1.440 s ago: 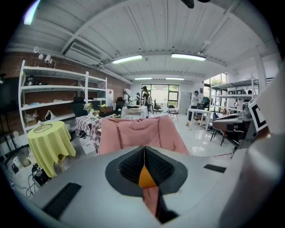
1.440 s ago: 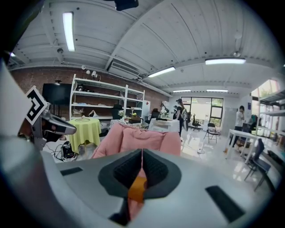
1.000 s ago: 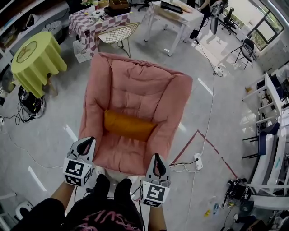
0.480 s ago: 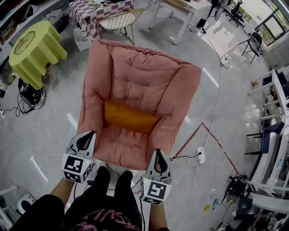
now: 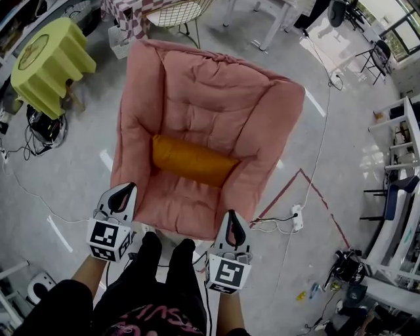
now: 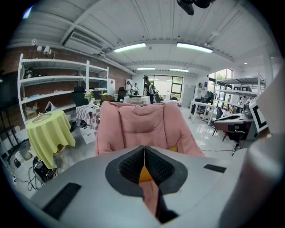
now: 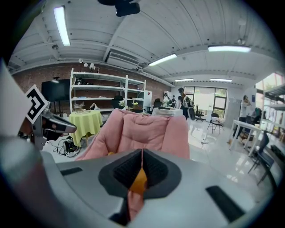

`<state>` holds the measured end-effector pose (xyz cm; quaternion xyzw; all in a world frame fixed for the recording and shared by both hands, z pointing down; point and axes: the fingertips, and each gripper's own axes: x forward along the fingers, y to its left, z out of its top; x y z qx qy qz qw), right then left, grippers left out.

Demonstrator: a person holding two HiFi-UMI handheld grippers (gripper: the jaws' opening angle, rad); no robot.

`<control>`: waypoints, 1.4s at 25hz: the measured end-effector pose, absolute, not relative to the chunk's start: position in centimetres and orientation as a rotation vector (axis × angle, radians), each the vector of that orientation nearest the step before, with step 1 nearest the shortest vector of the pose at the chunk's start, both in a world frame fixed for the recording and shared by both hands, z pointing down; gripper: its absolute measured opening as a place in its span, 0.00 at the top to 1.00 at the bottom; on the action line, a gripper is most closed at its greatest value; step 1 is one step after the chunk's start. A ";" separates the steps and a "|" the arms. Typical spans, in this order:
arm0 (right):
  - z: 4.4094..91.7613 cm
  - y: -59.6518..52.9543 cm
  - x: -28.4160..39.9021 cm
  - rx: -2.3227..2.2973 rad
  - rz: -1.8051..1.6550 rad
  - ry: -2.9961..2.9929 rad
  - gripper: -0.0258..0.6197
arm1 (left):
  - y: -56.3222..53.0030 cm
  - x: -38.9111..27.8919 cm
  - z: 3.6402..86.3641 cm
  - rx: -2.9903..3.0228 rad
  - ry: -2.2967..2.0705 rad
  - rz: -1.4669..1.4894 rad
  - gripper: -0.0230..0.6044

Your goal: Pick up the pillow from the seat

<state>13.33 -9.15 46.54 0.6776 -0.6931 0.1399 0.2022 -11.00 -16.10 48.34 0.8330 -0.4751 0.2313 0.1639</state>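
An orange bolster pillow (image 5: 193,161) lies across the seat of a pink padded armchair (image 5: 210,98). My left gripper (image 5: 125,190) hovers at the chair's front left corner, jaws shut and empty. My right gripper (image 5: 233,218) hangs just off the front right edge, also shut with nothing in it. Both are short of the pillow. In the left gripper view the chair (image 6: 140,124) fills the middle, and a sliver of the pillow (image 6: 143,174) shows through the jaw notch. The right gripper view shows the chair (image 7: 142,131) and a bit of pillow (image 7: 139,180) the same way.
A round table under a yellow-green cloth (image 5: 49,62) stands left of the chair, with cables and a black box (image 5: 42,131) below it. A wire chair (image 5: 177,10) and checkered table sit behind. A power strip (image 5: 296,216) and red floor tape (image 5: 308,193) lie to the right. My feet (image 5: 164,252) stand before the chair.
The view has closed in on the chair: it sits lower and larger in frame. Both grippers have stayed shut and shifted slightly forward toward the seat's front edge.
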 end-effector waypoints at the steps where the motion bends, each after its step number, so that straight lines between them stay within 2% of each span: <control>1: 46.8 -9.3 13.3 1.890 0.394 -1.935 0.93 | -16.2 -11.0 48.6 2.373 -1.356 0.662 0.95; 35: 57.8 -10.1 12.9 1.806 0.524 -1.919 0.93 | -16.8 -10.8 59.1 2.278 -1.334 0.746 0.95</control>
